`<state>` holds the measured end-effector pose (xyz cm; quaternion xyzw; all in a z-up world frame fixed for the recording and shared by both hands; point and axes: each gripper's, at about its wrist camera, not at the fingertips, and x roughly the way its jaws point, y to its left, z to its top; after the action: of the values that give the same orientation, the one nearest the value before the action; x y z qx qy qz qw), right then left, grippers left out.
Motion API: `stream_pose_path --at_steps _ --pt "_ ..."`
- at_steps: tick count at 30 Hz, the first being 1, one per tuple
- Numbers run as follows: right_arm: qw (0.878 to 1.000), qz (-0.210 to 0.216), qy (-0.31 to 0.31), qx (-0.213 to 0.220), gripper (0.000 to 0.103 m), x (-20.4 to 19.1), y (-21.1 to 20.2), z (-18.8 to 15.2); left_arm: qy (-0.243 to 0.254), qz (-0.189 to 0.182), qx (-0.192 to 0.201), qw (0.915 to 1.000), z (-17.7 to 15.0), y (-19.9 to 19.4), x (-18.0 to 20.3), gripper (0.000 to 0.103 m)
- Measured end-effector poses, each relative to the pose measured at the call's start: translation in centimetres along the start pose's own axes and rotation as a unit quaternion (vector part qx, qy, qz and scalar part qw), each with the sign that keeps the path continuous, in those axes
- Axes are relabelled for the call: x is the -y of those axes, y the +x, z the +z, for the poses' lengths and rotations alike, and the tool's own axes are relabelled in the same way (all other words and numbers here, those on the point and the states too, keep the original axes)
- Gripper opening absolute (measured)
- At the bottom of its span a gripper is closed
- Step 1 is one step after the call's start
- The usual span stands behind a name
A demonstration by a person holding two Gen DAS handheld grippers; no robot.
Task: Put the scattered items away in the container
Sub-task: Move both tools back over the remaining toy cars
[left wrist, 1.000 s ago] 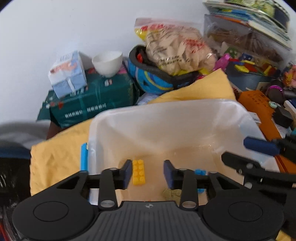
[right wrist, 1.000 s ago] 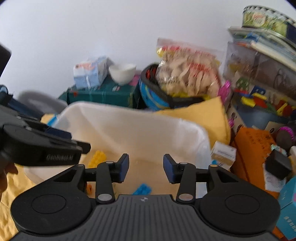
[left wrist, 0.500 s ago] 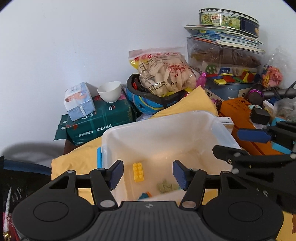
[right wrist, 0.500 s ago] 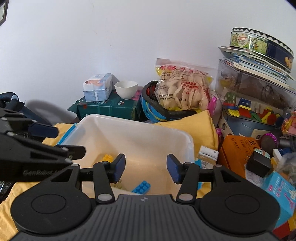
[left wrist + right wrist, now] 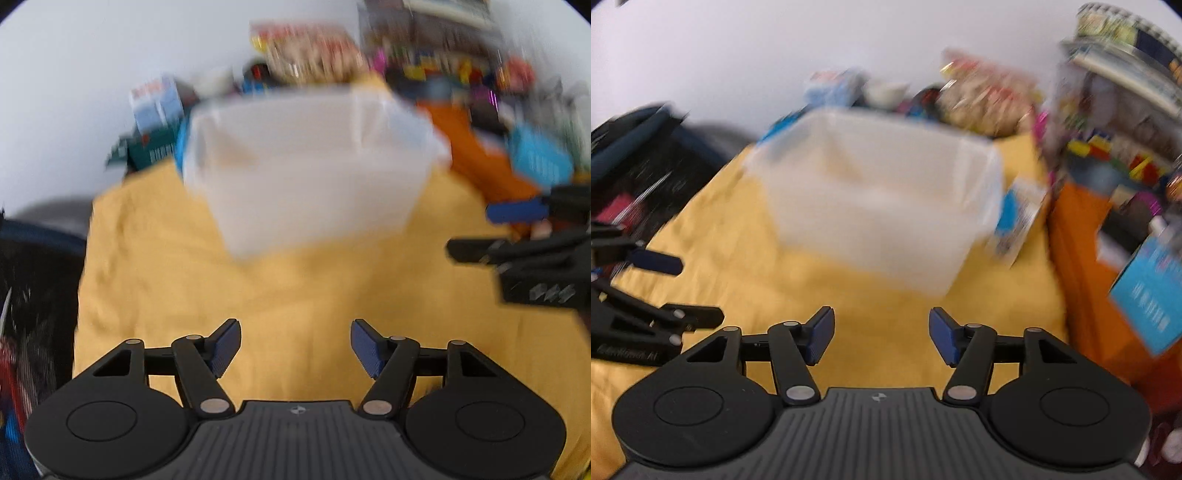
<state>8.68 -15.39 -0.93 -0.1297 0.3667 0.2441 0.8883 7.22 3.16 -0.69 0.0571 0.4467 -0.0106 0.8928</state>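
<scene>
I'm in a cluttered home room: a yellow cloth (image 5: 886, 325) spread under a plastic tub (image 5: 886, 206), a white wall (image 5: 738, 55) behind, and blurred household clutter heaped alongside, with stacked books (image 5: 1126, 74), snack bags (image 5: 990, 96) and an orange box (image 5: 1082, 258).

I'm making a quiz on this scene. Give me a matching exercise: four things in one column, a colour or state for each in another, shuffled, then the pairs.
Things:
1. left gripper
2. container
3. cloth
4. box at the far right

Colour or state:
A. yellow, spread under the container
B. translucent white, standing on the cloth
C. blue, tilted, too blurred to read
D. open, nothing between its fingers

Pairs: 1-D, 2-B, 3-A, 4-C
</scene>
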Motion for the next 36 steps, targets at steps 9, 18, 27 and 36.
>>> stream_pose_path --at_steps 9,18,27,36 --pt "0.998 0.019 -0.008 -0.065 0.060 -1.0 -0.9 -7.6 -0.002 -0.005 -0.058 0.9983 -6.1 0.9 0.2 0.069" --pt "0.997 0.009 -0.013 -0.072 0.059 -1.2 -1.5 -8.9 -0.006 0.000 -0.036 0.9993 -5.2 0.0 0.8 0.069" --pt "0.995 0.049 -0.034 -0.080 0.054 -2.0 -3.2 -10.5 -0.015 -0.023 -0.050 0.9984 -6.6 -0.7 0.7 0.069" --pt "0.996 0.052 0.005 -0.079 0.054 -1.8 -2.3 -10.0 0.011 -0.037 -0.051 0.9980 -6.8 -0.6 2.0 0.069"
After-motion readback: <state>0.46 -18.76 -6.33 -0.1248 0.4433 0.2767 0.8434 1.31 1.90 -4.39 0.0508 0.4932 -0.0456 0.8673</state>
